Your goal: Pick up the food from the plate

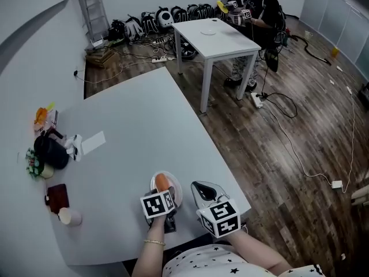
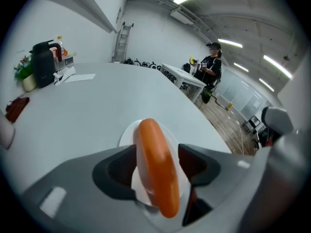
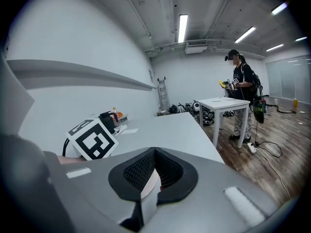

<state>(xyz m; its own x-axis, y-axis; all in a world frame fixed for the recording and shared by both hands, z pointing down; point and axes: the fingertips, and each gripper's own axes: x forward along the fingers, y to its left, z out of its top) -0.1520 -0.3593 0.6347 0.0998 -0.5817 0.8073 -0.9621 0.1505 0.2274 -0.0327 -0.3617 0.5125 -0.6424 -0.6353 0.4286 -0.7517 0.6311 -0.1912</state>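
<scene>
i see left gripper spread wide, orange sausage between fingers, lying on white plate at table's near edge; no clear squeeze. right gripper clenched together. plate mostly hidden behind jaws.

The food is shaped like a long, smooth, orange sausage with round ends. It is seen on the plate, with one end pointed away from the person. The plate is small, round and white, and much of it is hidden. It is set on the grey tabletop, close to the near edge and not far from the near right corner. The food is found between the two open jaws of the left tongs, and a bit of white plate is seen beside it.
</scene>
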